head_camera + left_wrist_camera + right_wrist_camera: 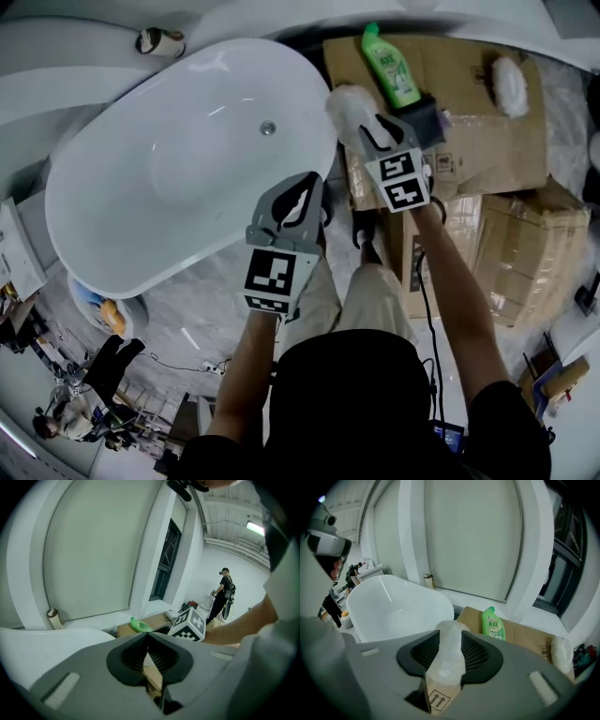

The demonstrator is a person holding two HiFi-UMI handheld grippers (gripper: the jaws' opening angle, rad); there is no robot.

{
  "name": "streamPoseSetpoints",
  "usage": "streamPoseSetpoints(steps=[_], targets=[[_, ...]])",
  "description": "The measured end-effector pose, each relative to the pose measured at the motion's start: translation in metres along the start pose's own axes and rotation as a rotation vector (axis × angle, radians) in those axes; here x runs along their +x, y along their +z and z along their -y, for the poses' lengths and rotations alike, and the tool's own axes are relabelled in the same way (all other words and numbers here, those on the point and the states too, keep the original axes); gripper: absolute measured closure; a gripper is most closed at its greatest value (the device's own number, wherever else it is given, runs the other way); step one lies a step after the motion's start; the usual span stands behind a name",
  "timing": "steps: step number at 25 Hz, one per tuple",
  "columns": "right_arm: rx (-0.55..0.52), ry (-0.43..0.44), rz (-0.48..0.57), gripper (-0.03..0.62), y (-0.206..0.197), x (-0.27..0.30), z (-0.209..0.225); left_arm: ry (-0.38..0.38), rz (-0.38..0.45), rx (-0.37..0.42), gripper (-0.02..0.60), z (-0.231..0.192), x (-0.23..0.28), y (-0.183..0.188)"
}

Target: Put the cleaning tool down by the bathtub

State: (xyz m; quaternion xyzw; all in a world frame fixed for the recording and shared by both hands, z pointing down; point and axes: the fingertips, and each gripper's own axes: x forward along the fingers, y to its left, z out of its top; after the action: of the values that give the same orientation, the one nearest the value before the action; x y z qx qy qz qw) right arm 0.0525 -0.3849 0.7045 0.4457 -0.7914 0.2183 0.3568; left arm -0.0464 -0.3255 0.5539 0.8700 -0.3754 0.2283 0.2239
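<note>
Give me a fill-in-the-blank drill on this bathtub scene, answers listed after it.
The box under the green bottle is made of ______.
The colour of the cleaning pad gripped in the right tongs is ______.
The left tongs are ______, with nothing between them.
Missing words: cardboard; white; shut.

The oval white bathtub (141, 187) is smooth and glossy; the brown cardboard box (487, 141) is matt; the white cleaning pad (349, 108) looks soft and fuzzy.
</note>
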Motion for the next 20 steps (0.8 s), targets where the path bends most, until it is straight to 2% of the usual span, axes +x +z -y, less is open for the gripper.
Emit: streamPoseSetpoints(steps=[6, 13, 20], targets=[[-0.034, 0.017, 0.077, 0.468, 0.019, -0.038, -0.008, 0.034, 0.04, -0.019, 0.583, 0.021, -0.017, 0.012], [-0.09, 0.028, 0.145, 0.468, 0.03, -0.091, -0.016, 0.054, 0.069, 0.009, 0.583, 0.061, -0.038, 0.021], [-0.136, 0.071, 0.201, 0.468, 0.029, -0.141, -0.031, 0.131, 0.091, 0.005, 0.583, 0.087, -0.071, 0.025]])
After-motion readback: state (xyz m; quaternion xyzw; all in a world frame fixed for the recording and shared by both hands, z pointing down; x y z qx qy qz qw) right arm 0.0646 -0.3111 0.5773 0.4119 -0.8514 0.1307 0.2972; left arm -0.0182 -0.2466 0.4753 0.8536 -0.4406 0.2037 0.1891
